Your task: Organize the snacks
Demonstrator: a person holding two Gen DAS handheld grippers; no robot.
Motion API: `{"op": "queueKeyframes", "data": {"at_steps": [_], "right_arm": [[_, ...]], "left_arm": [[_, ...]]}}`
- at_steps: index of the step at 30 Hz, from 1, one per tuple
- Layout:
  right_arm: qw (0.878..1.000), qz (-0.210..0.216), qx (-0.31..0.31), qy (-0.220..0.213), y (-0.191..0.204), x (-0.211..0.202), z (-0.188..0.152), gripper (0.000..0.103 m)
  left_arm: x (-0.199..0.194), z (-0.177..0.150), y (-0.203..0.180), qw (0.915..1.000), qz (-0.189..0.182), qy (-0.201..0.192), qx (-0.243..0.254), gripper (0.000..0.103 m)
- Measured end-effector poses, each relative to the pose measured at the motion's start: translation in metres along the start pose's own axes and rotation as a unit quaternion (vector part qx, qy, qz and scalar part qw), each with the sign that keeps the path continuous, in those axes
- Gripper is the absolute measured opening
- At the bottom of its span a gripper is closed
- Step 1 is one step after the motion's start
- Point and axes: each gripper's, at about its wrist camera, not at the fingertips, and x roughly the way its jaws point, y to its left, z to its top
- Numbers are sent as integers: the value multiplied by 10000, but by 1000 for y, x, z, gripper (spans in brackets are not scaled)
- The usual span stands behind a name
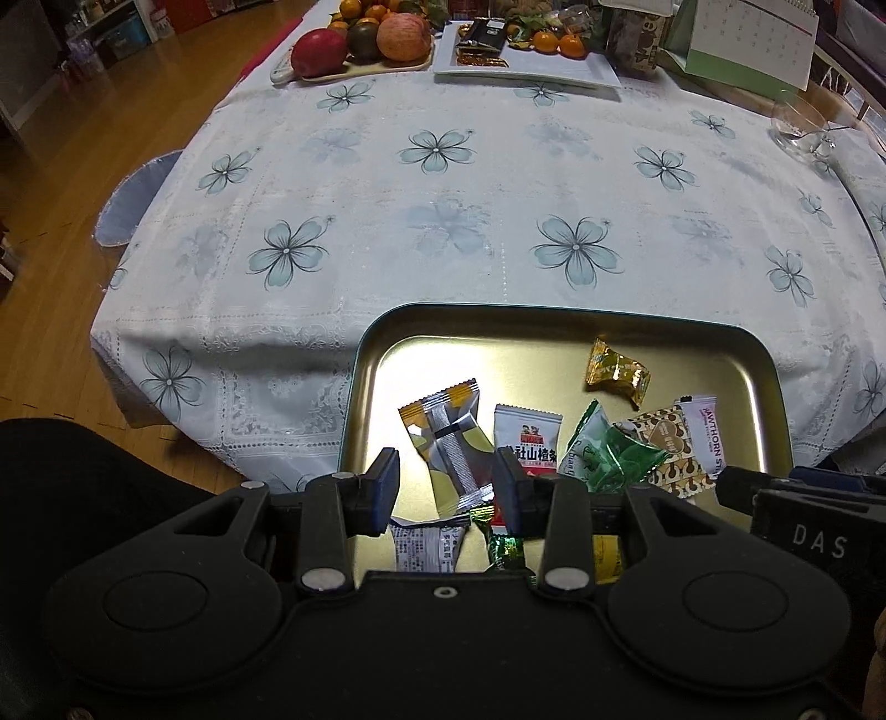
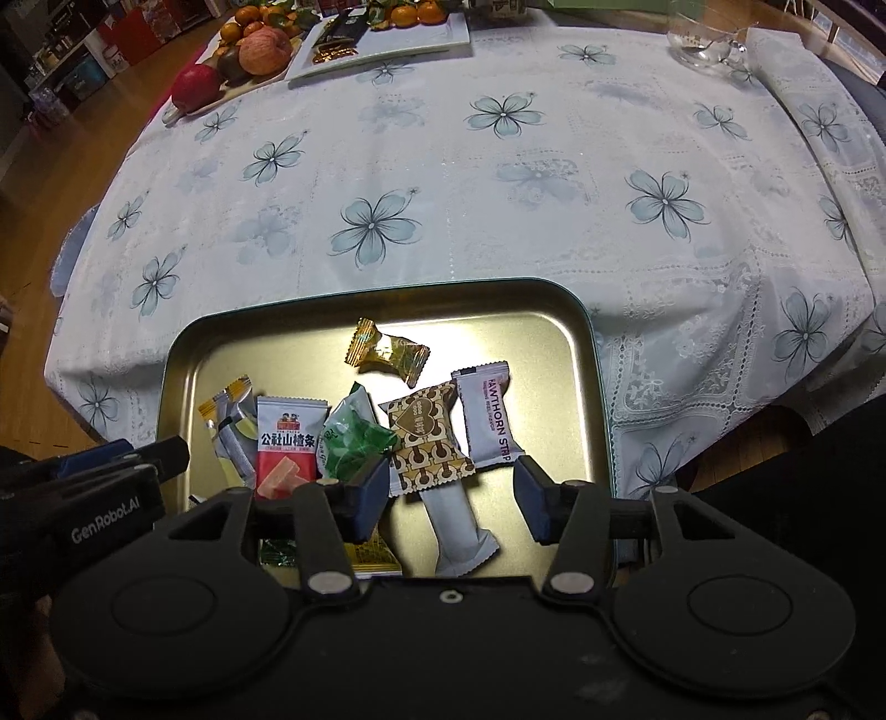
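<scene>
Both claws hang over a gold tin tray [image 1: 559, 327] that sits at the near edge of the bench, on a white tablecloth [image 1: 443, 221] with blue flowers. The snacks are all piled in the near half of the tray.

The left claw [image 1: 446, 490] is released, jaws apart. A silver and yellow packet [image 1: 451, 443] lies in the gap between them, but the pads don't look like they're pressing on it. Just right of that there's a red and white hawthorn packet [image 1: 526, 443], then a green wrapper [image 1: 614, 454], a brown patterned packet [image 1: 670, 448] and a white stick packet [image 1: 706, 432]. A gold candy [image 1: 617, 374] sits alone, further back in the tray.

The right claw [image 2: 451, 498] is released too, nothing gripped. A plain white bar packet [image 2: 457, 526] lies on the tray floor between its jaws, with the brown patterned packet just past the tips.

At the far end of the bench: a board with apples [image 1: 404, 36] and oranges, a white plate [image 1: 554, 72], a desk calendar [image 1: 742, 44] and a glass cup [image 1: 803, 127].
</scene>
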Motion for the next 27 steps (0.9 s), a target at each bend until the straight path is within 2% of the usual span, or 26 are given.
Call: {"op": "queueKeyframes", "data": {"at_steps": [4,11,27], "right_arm": [[9995,-69,-246,-180,5,-2,-20,54],[9973,-224,-628,-303,14,-2,-44,54],[9983,-250,-517,-113,9,3,-48,55]], "left_arm": [[-4,-16,-1,9997,112,-187,117,47],[-5,-36,-5,9998,25,-126,169,47],[-2,-40,-1,10000,22,36,61,46]]}}
